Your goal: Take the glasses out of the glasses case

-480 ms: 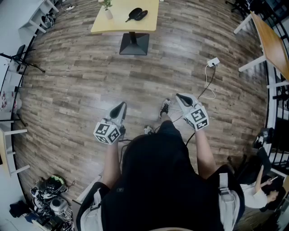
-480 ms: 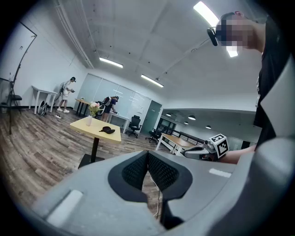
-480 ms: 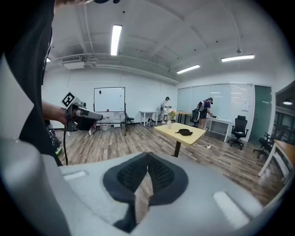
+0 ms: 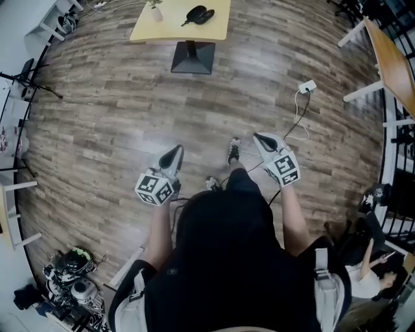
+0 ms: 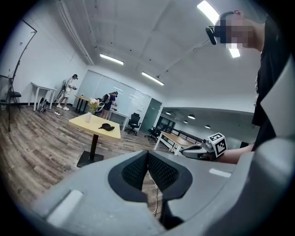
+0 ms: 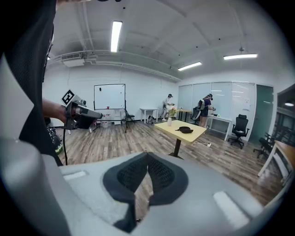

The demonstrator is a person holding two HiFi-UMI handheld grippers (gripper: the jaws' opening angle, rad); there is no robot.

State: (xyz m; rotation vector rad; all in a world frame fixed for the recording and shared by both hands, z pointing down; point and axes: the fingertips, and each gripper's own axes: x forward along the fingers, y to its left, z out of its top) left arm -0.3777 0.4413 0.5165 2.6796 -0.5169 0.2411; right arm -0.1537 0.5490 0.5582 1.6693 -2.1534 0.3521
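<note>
- Wood-plank floor (image 4: 117, 130) fills a large open office; a person stands in the middle of it, seen from above.
- Far ahead, well apart from the person, is a yellow table (image 4: 155, 29) on a black pedestal.
- On the table lies the black case (image 4: 198, 14), right of centre, with a small vase (image 4: 155, 11) to its left.
- From here the case is too small to tell whether it is open, and the glasses cannot be made out.
- The left gripper (image 4: 172, 155) is held at waist height and points toward the table. Its jaws are together, pads meeting at the tips, with nothing between them.
- The right gripper (image 4: 262, 139) is held level beside it, well apart. Its jaws are likewise closed and empty.
- The task looks not yet begun; the table must be reached first.
- The case is probably light and may slide on the smooth tabletop, so one gripper should pin it down.
- Glasses are likely light, thin and fragile. The bridge or a temple arm near the hinge is the safest hold, gently and off the lenses.
</note>
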